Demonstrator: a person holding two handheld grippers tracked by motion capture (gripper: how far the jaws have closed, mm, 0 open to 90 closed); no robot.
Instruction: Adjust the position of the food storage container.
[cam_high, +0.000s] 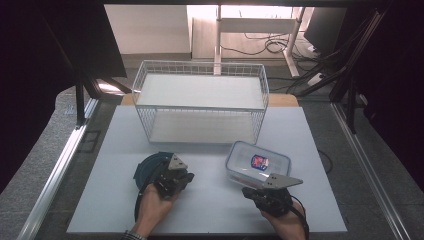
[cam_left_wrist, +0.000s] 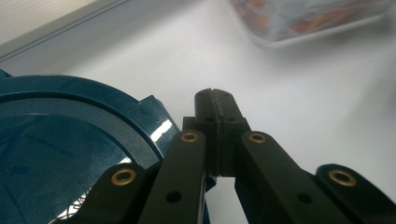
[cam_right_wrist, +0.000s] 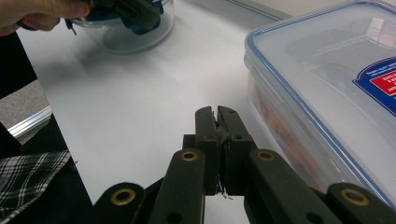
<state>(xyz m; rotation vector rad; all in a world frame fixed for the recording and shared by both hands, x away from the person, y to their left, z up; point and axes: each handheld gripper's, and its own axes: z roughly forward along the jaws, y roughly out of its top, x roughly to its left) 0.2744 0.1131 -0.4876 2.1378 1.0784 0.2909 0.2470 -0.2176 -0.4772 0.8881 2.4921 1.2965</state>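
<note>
White matte surface (cam_high: 210, 200), rectangular, smooth and flat. At its far edge, white wire basket (cam_high: 200, 102), box-shaped, open grid walls, long axis running left to right across the high view. Nearer, right of centre: clear plastic container (cam_high: 257, 165), rectangular with rounded corners, blue-trimmed lid (cam_right_wrist: 327, 79) bearing a red and blue label, long axis slanting from near left to far right, lying flat; colourful contents blurred through the wall. Left of centre: round container (cam_high: 150, 170), clear walls, glossy dark blue lid (cam_left_wrist: 70, 149) with a raised rim and a protruding tab, sitting flat, well apart from the rectangular one. Left gripper (cam_left_wrist: 215, 100), black, jaws pressed together with nothing between them, tips just beside the round lid's edge, hovering over bare surface. Right gripper (cam_right_wrist: 217, 116), black, jaws likewise closed tight on nothing, tips close beside the near left wall of the rectangular container, whether touching cannot be told. Grey three-cornered plates atop both. Plaid sleeve (cam_right_wrist: 28, 177) low in the right gripper view.
</note>
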